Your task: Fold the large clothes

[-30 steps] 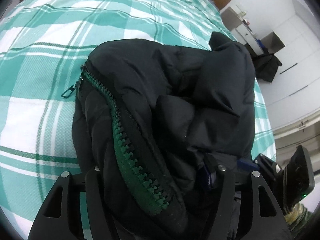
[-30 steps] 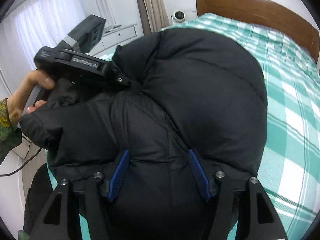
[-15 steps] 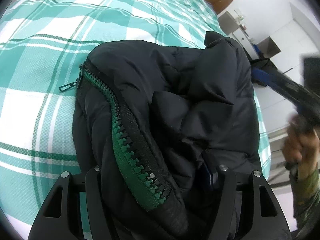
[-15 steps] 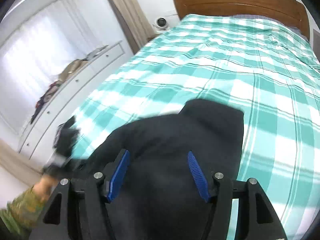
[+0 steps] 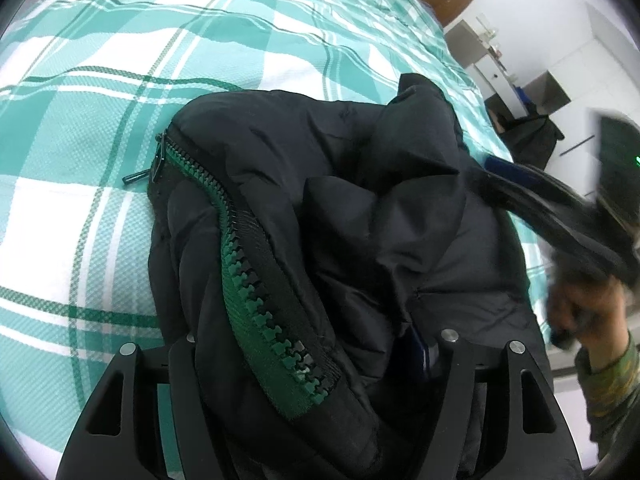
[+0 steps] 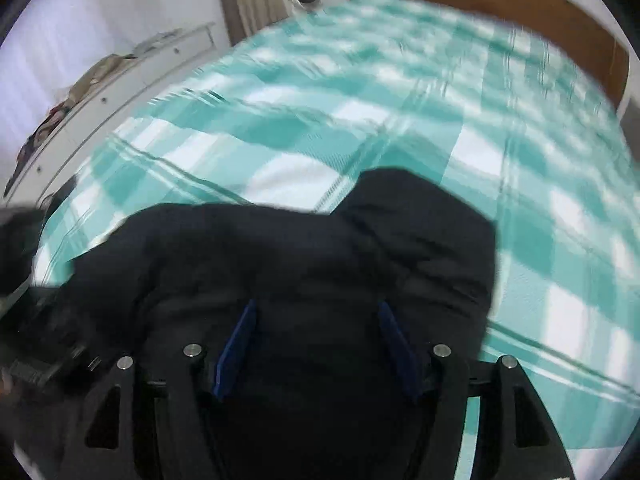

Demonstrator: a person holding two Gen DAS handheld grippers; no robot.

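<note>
A black puffer jacket [image 5: 360, 208] with a green zipper [image 5: 248, 280] lies bunched on the teal plaid bed [image 5: 100, 120]. My left gripper [image 5: 312, 364] is shut on the jacket's zipper edge, which bulges up between its jaws. In the right wrist view the jacket [image 6: 320, 256] fills the lower middle. My right gripper [image 6: 316, 344] hangs above it with its blue pads [image 6: 236, 344] wide apart and nothing between them. The right gripper also shows blurred in the left wrist view [image 5: 552, 208], in a hand over the jacket's right side.
A wooden headboard [image 6: 520, 4] stands at the bed's far end. White drawers [image 6: 80, 92] with clothes on top run along the left wall. A bedside cabinet and dark items [image 5: 528, 132] stand beyond the bed's right edge.
My right gripper has let go of the jacket, lifted off and swung back over it. The jacket has dropped flatter on the bed. My left gripper keeps its hold.
</note>
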